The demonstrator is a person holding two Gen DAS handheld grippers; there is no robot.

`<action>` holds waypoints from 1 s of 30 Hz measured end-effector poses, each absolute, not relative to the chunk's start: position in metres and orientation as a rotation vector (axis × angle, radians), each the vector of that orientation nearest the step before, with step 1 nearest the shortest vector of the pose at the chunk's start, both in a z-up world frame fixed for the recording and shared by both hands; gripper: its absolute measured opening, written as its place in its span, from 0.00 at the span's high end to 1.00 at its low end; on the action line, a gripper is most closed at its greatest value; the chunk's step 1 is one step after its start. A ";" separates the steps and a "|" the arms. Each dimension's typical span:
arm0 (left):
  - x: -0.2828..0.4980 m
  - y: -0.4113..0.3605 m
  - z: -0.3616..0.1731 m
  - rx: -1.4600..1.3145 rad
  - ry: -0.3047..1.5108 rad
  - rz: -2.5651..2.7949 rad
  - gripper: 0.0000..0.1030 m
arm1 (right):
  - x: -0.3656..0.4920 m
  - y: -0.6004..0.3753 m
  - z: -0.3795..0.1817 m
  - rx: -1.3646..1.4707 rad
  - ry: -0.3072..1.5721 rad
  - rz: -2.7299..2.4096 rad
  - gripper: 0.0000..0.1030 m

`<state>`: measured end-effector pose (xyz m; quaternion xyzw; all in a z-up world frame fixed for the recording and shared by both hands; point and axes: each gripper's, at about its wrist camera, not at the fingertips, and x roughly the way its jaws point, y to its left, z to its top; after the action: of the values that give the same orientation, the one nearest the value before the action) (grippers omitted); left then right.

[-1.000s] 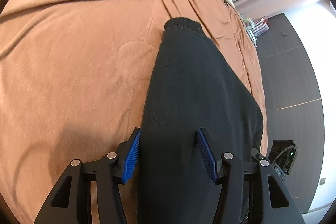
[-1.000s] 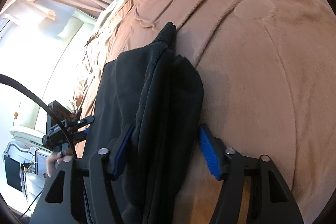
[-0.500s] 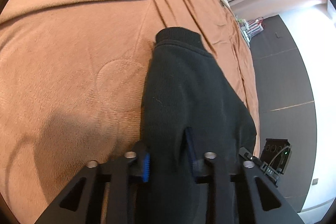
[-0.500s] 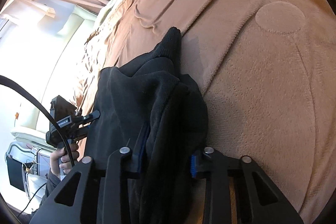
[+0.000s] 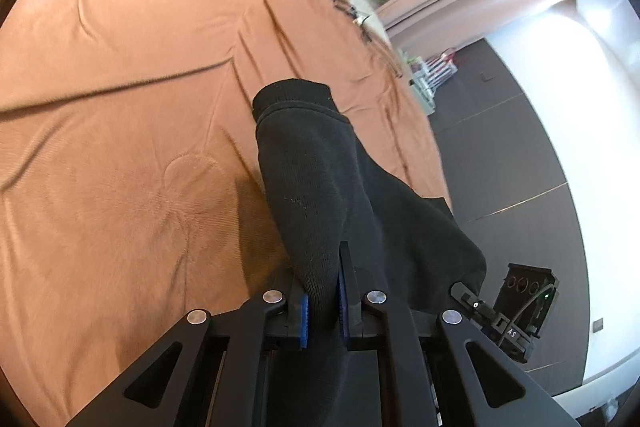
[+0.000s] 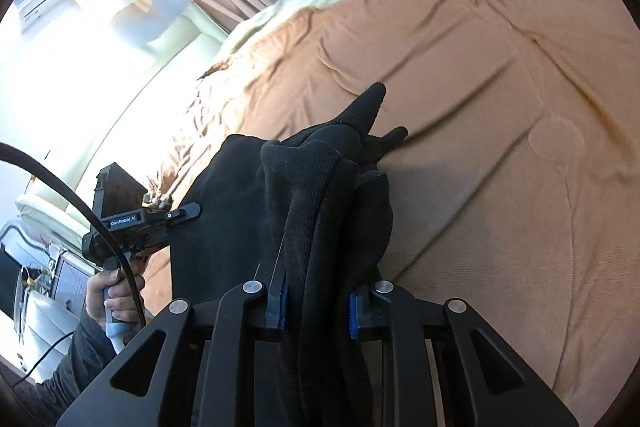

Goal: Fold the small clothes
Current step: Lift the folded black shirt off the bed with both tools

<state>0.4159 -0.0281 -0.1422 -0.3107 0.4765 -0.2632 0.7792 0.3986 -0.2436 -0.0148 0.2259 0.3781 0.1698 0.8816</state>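
Two grippers bite the same black knit garment (image 5: 320, 187) over the orange blanket (image 5: 120, 147): left gripper (image 5: 323, 311) closing its blue pads on a thin near edge, right gripper (image 6: 317, 311) closing on a thick bunched wad, so the cloth hangs taut between them, seemingly ready to swing into a fold

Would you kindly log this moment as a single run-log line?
left gripper: closing on black garment | right gripper: closing on same garment's bunched edge | surface: orange blanket
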 end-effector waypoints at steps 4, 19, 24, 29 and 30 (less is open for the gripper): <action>0.398 -0.021 -0.123 -0.672 0.988 -0.574 0.90 | 0.378 -0.237 -0.003 0.453 0.750 0.362 0.83; 0.323 0.026 -0.019 -0.682 0.735 -0.592 0.90 | 0.295 -0.203 0.061 0.325 0.603 0.433 0.83; 0.301 0.052 0.005 -0.682 0.669 -0.576 0.91 | 0.278 -0.184 0.079 0.273 0.552 0.469 0.83; 0.279 0.083 0.020 -0.695 0.613 -0.548 0.91 | 0.272 -0.165 0.088 0.234 0.527 0.511 0.84; 0.274 0.091 0.023 -0.697 0.603 -0.541 0.91 | 0.271 -0.160 0.090 0.223 0.523 0.522 0.84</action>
<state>0.2741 0.0907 0.0225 -0.3322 0.2873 -0.2577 0.8606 0.2707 -0.1595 0.0896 0.1087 0.2550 0.2547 0.9264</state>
